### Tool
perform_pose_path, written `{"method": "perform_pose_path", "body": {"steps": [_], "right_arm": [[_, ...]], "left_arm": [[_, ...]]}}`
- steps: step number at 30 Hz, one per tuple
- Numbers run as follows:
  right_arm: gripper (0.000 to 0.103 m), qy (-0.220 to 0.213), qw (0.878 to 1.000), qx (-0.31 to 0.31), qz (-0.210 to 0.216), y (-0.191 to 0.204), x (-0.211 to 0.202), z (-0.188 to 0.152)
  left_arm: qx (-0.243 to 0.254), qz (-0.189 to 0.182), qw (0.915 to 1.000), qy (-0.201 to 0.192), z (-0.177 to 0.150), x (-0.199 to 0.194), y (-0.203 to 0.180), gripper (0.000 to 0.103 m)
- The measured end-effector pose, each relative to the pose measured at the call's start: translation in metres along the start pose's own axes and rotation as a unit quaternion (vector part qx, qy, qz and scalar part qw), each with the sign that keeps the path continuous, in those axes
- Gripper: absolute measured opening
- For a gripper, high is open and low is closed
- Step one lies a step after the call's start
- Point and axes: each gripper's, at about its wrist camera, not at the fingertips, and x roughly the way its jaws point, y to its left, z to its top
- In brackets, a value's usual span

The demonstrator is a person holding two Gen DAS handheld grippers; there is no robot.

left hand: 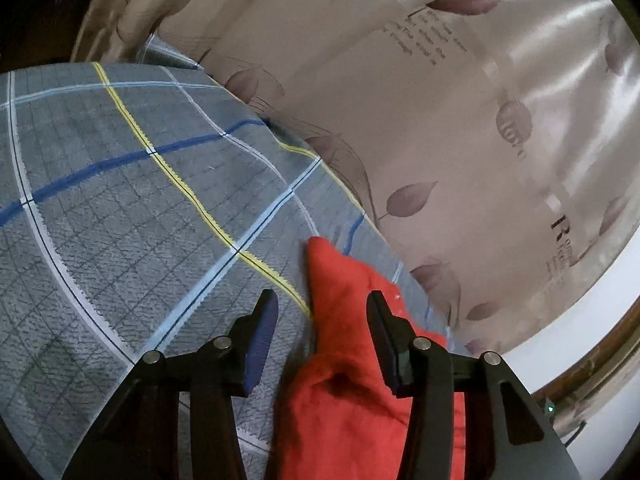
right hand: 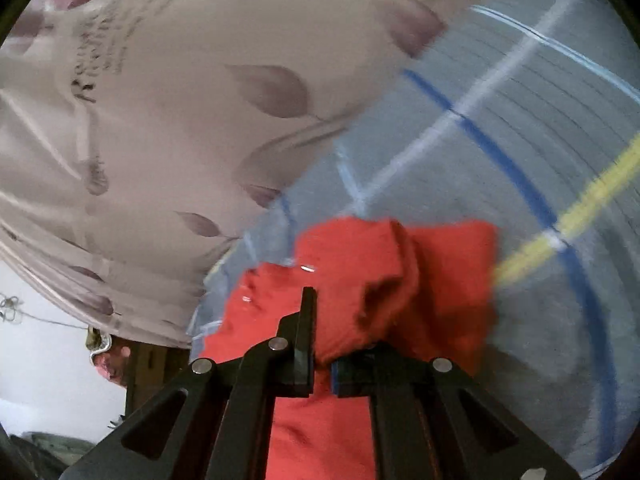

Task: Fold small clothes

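A small red garment lies on a grey checked bed sheet near the bed's edge. In the left wrist view my left gripper is open, its jaws wide apart just above the red cloth; the right finger is over the cloth, the left finger over the sheet. In the right wrist view the red garment is bunched and lifted, and my right gripper is shut on a fold of it. That view is blurred by motion.
A beige curtain with leaf prints and lettering hangs along the bed's far edge; it also shows in the right wrist view. The sheet spreads to the right there. A white wall and dark wooden furniture show low on the left.
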Motion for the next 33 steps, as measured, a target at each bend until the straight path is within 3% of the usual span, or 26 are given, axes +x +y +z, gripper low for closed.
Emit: {"method": "perform_pose_path", "body": {"steps": [7, 10, 12, 19, 22, 26, 29, 31, 33], "right_arm": [[0.015, 0.008, 0.999, 0.038, 0.029, -0.023, -0.017, 0.005], [0.017, -0.001, 0.998, 0.055, 0.039, -0.03, -0.02, 0.006], [0.008, -0.011, 0.999, 0.045, 0.027, -0.032, -0.025, 0.009], [0.005, 0.004, 0.996, -0.027, -0.086, -0.009, -0.013, 0.008], [0.006, 0.008, 0.989, -0.084, -0.124, 0.009, -0.007, 0.002], [0.006, 0.001, 0.987, -0.089, -0.133, 0.008, -0.006, -0.002], [0.006, -0.004, 0.988, -0.084, -0.13, 0.005, -0.007, -0.003], [0.006, -0.004, 0.989, -0.08, -0.128, 0.006, -0.007, -0.002], [0.005, -0.003, 0.99, -0.075, -0.122, 0.004, -0.007, -0.001]], "left_arm": [[0.092, 0.013, 0.9956, -0.016, -0.015, -0.007, -0.032, 0.048], [0.117, 0.007, 0.993, -0.008, -0.02, -0.006, -0.041, 0.055], [0.112, 0.004, 0.9937, 0.001, -0.019, -0.003, -0.039, 0.058], [0.041, 0.019, 0.9987, 0.025, -0.006, -0.006, -0.01, 0.058], [0.039, 0.004, 0.9983, 0.042, -0.004, -0.018, -0.005, 0.058], [0.058, -0.035, 0.993, 0.096, -0.01, -0.024, -0.016, 0.058], [0.055, -0.079, 0.9826, 0.159, -0.019, -0.01, -0.027, 0.058], [0.066, -0.104, 0.9709, 0.205, -0.03, 0.006, -0.04, 0.058], [0.084, -0.101, 0.9634, 0.234, -0.043, 0.021, -0.051, 0.058]]}}
